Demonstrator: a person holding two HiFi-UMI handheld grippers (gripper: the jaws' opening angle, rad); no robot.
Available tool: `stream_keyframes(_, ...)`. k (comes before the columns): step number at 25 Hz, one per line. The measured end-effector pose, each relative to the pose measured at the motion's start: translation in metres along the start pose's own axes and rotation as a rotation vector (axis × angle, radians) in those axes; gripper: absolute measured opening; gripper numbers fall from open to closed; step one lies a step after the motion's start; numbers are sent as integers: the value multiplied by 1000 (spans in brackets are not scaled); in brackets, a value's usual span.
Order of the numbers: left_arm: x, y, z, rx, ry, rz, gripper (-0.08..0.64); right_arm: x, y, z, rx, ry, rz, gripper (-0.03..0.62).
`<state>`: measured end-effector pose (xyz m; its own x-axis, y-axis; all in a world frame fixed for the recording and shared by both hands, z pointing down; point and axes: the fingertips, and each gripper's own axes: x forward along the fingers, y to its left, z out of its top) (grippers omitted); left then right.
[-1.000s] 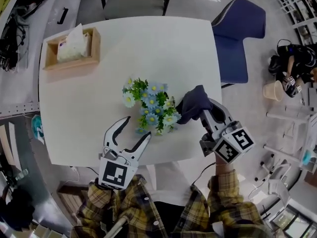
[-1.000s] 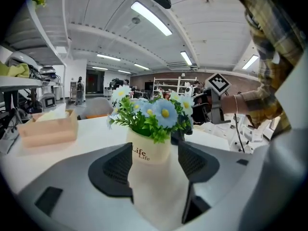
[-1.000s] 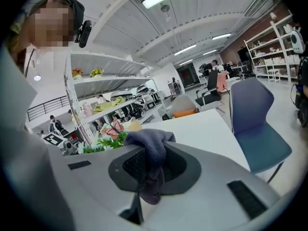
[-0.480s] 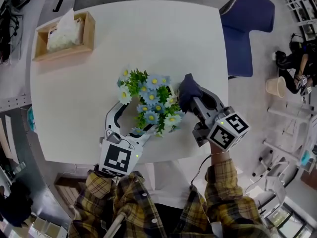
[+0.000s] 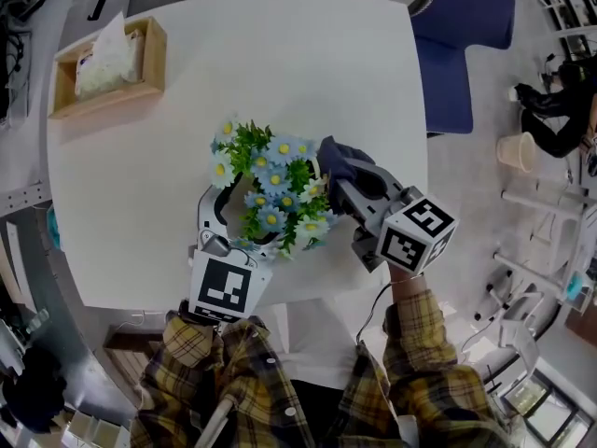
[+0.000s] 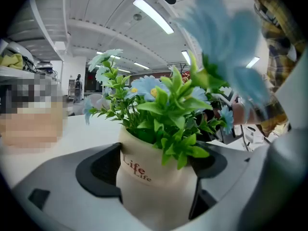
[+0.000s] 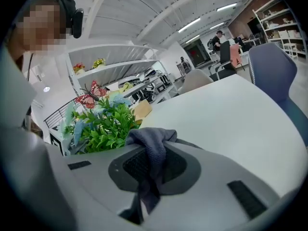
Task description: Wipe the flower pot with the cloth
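Observation:
A cream flower pot (image 6: 154, 182) printed "Life" holds blue and white artificial flowers (image 5: 270, 189) near the white table's front edge. In the head view the blooms hide the pot. My left gripper (image 5: 238, 220) reaches in from the front. Its jaws are opening and stand either side of the pot, with the pads close to its walls but not pressing. My right gripper (image 5: 350, 187) is shut on a dark grey-blue cloth (image 5: 338, 161), just right of the flowers. In the right gripper view the cloth (image 7: 151, 148) bunches up between the pads, with the flowers (image 7: 103, 124) to its left.
A wooden tissue box (image 5: 98, 59) sits at the far left of the table (image 5: 308, 63). A blue chair (image 5: 462, 45) stands off the far right corner. A paper cup (image 5: 516, 159) is on the floor to the right. The table's front edge runs just behind both grippers.
My left gripper slid forward and its jaws widened until they came round the pot. My right gripper sank and moved left with the cloth, closer to the flowers.

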<state>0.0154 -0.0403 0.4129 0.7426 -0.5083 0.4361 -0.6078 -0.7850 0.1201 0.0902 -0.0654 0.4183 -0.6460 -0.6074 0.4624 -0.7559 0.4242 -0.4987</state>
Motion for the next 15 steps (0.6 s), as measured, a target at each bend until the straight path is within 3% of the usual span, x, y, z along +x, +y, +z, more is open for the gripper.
stream_keyframes(5,-7,1,-5,28,22,-28,423,1,10,-8,-2,18,-8,21)
stream_keyframes(15,-44,-12,-25,91,91,-139,423,-5,45,-39,-9,129,67,21)
